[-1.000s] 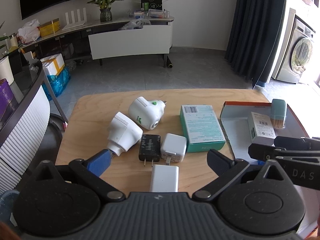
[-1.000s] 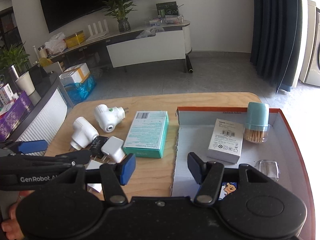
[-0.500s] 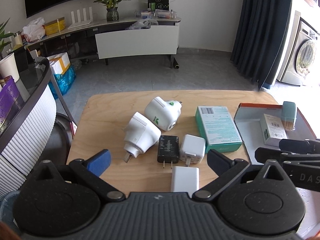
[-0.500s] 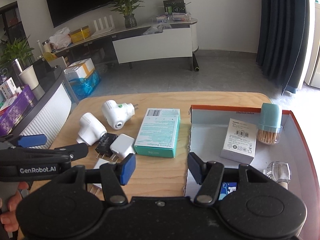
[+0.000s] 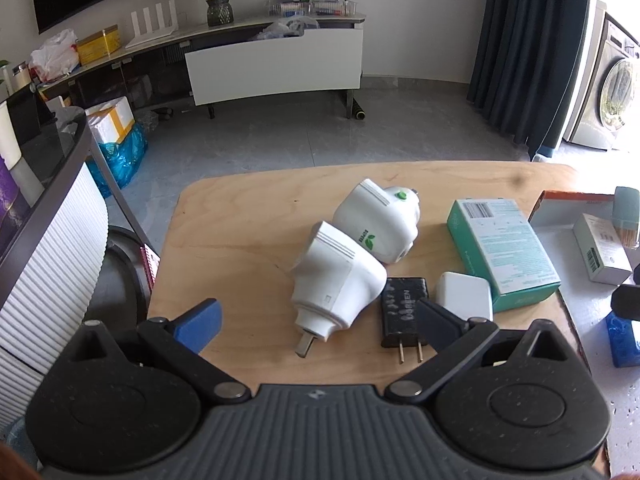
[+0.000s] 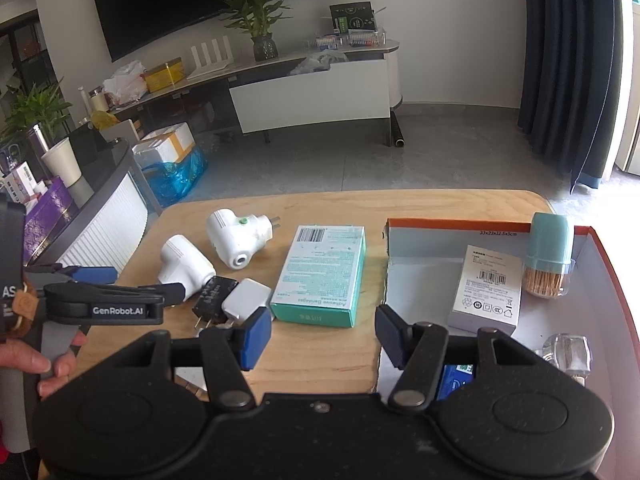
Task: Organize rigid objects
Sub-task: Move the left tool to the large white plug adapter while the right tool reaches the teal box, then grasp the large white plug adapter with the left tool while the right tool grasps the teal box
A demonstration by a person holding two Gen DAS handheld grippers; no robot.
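Two white plug adapters lie on the wooden table [image 5: 240, 240]: a plain one [image 5: 336, 280] and one with a green button [image 5: 380, 220]. Beside them are a black charger [image 5: 402, 304], a white charger [image 5: 464, 296] and a teal box [image 5: 504, 248]. My left gripper [image 5: 320, 320] is open and empty, with the plain adapter between its fingers. It also shows in the right wrist view [image 6: 120, 280]. My right gripper [image 6: 320, 332] is open and empty, just in front of the teal box [image 6: 324, 272] and next to the tray [image 6: 420, 280].
The orange-rimmed tray holds a white box [image 6: 488, 288], a toothpick jar with a teal lid [image 6: 548, 260], a clear small container [image 6: 568, 352] and a blue packet [image 6: 456, 380]. Another white charger [image 6: 188, 376] lies at the front edge. A ribbed white counter [image 5: 44, 280] stands left.
My left gripper has moved left and forward, so the plain adapter now lies between its fingers. The right gripper has shifted slightly left. Nothing has been gripped.
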